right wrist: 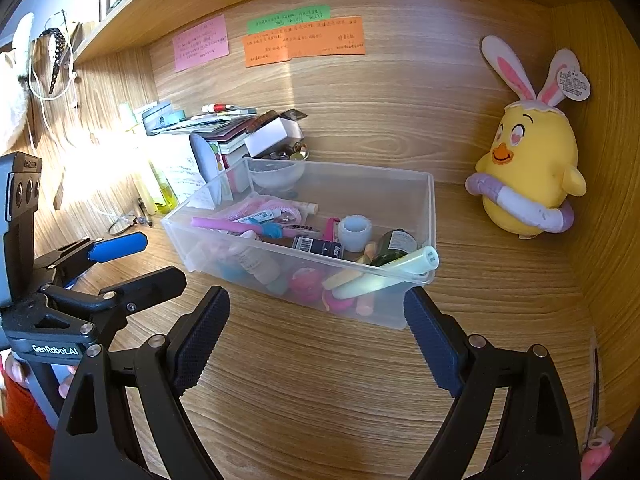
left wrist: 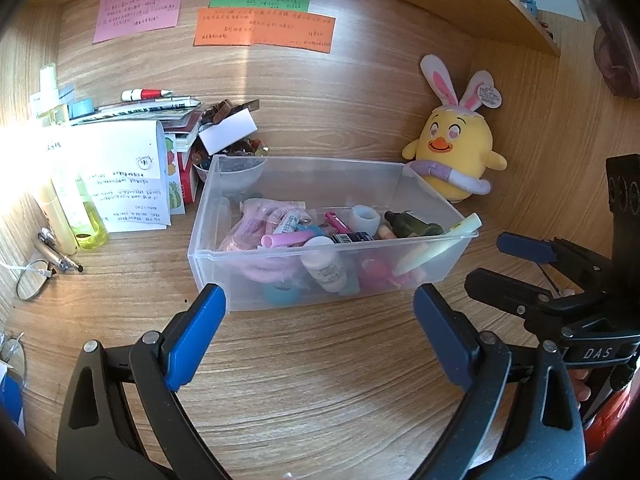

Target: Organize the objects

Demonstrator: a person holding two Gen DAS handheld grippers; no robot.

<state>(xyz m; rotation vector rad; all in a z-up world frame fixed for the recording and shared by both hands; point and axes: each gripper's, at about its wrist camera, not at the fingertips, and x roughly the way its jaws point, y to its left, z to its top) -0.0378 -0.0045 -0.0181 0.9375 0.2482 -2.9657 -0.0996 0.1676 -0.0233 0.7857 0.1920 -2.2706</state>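
Both tools spread w/ nothing between, left tool (left wrist: pixel 316 336) & right tool (right wrist: pixel 316 336) over tabletop (left wrist: pixel 320 380) facing clear bin (left wrist: pixel 280 272) of small items.

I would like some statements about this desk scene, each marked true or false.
1. The clear bin holds many small items. True.
2. The yellow plush lies inside the bin. False: it stands on the desk, beside the bin.
3. Both hand-held grippers are open and empty, the left and the right. True.
4. The notes on the back wall are all blue. False: they are pink, green and orange.
5. Glasses lie on the desk. True.
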